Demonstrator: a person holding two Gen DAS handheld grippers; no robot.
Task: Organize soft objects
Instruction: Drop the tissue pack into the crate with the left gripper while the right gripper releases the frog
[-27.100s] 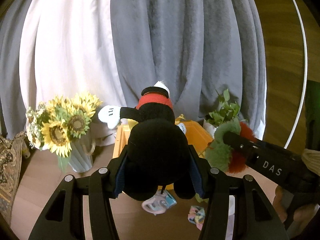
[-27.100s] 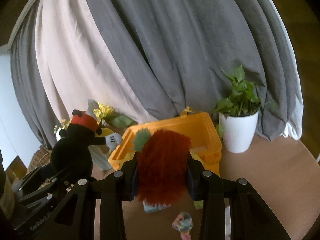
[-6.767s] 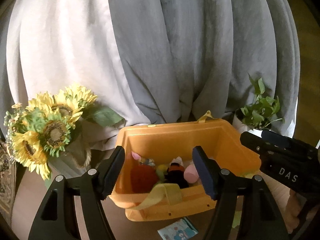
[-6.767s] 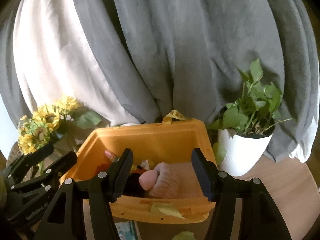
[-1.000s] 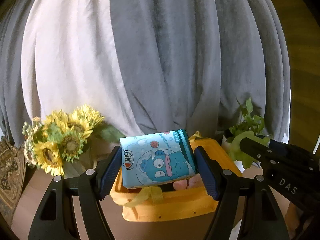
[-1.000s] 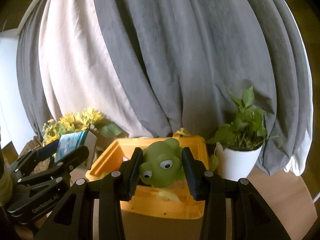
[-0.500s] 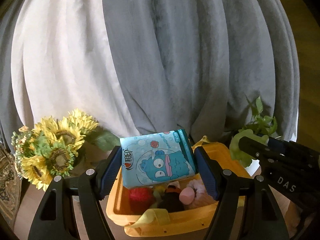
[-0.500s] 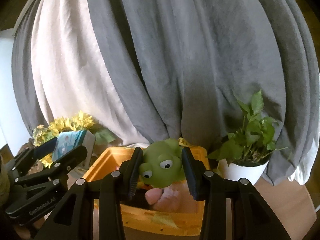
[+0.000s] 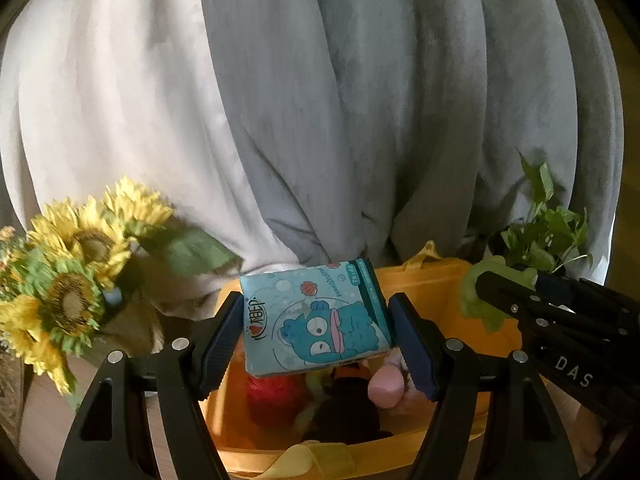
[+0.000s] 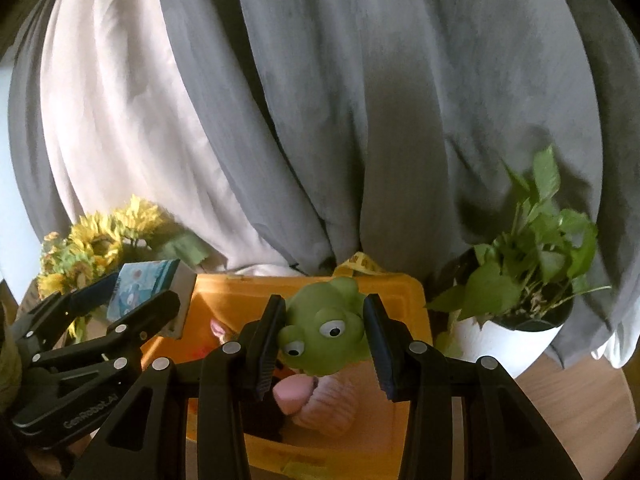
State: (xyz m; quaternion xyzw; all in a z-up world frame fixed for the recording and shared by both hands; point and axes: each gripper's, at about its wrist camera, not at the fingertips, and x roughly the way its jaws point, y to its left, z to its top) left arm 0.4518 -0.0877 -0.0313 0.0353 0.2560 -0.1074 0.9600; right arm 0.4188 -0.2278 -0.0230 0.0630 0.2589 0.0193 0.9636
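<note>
The left gripper (image 9: 316,336) pinches a flat blue tissue pack printed with a cartoon monster (image 9: 314,316) across its long axis, so the pack lies crosswise between the pads, its printed face toward the camera. The right gripper (image 10: 324,340) squeezes a green rubber frog toy (image 10: 326,326) by the sides of its head, eyes toward the lens.

Both loads hang directly above the orange plastic bin (image 10: 236,292), which sits just below and ahead of the fingers. The pack is over the bin's left half, the frog over its right half, near the pink ribbed plush (image 10: 328,404) and a red fuzzy toy (image 9: 272,394) already inside. Each gripper is nearest its own half, so the likely next move is to lower and let go.

Outside the bin stand yellow sunflowers (image 9: 76,272) at left and a leafy plant in a white pot (image 10: 524,340) at right.
</note>
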